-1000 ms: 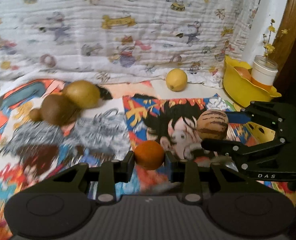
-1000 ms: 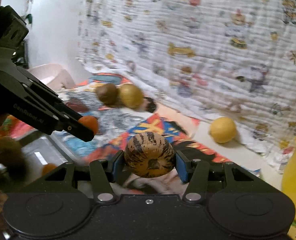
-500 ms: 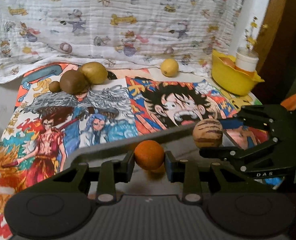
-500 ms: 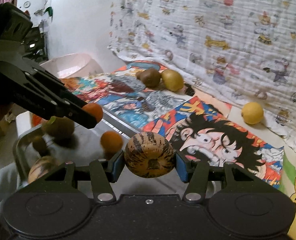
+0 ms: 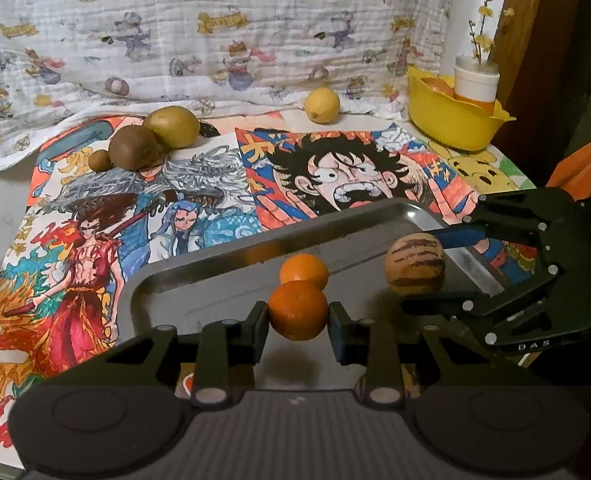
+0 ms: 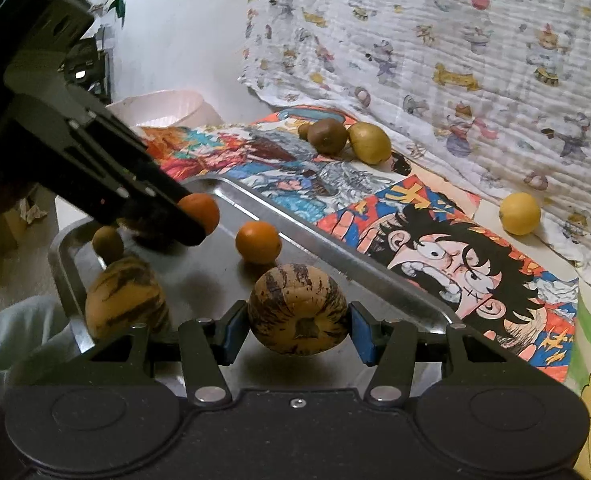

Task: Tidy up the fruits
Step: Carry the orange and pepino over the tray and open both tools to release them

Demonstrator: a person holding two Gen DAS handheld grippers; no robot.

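Observation:
My left gripper (image 5: 297,314) is shut on an orange (image 5: 297,304) and hangs just above a metal tray (image 5: 199,260). A second orange (image 5: 304,271) lies in the tray right behind it. My right gripper (image 6: 299,320) is shut on a brown striped round fruit (image 6: 298,308) over the tray's near right part (image 6: 335,256). In the tray lie another striped fruit (image 6: 125,304), a small brown fruit (image 6: 107,240) and the loose orange (image 6: 258,242). A lemon (image 5: 321,105), a yellow-green fruit (image 5: 171,126), a brown fruit (image 5: 135,152) and a tiny brown one (image 5: 99,160) sit on the table.
A cartoon-printed mat (image 5: 335,176) covers the table, with a patterned cloth (image 5: 215,40) hanging behind it. A yellow bowl (image 5: 451,124) holding a white cup (image 5: 475,82) stands at the back right. A pale tub (image 6: 163,108) sits beyond the table's left end.
Both grippers pulled back from over the mat to above the metal tray, each keeping its fruit. The tray and the fruits in it came into view.

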